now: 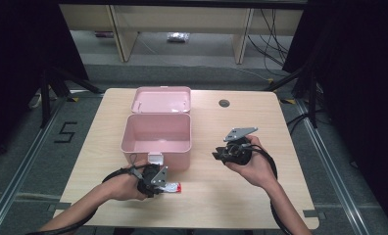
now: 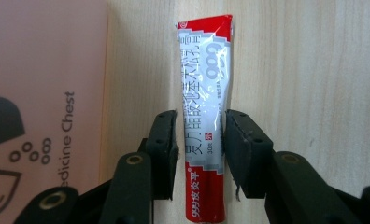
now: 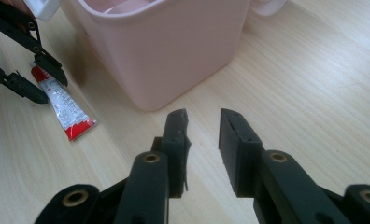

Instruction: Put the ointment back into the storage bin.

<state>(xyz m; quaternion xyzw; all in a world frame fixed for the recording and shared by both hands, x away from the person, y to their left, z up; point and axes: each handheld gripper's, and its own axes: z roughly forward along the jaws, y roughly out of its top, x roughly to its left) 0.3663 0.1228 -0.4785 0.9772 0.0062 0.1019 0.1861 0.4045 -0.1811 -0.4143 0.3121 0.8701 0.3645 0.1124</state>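
Ointment tube (image 2: 204,121) between left claw (image 2: 201,140) pads (flat)

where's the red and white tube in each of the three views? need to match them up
High view: the red and white tube lies low centre on the table, at the left gripper, just in front of the pink box.
Left gripper view: the tube runs up the centre, between the jaws.
Right gripper view: the tube is at the left, on the wood.
Shared landmark: the pink box, beside the tube in each view.
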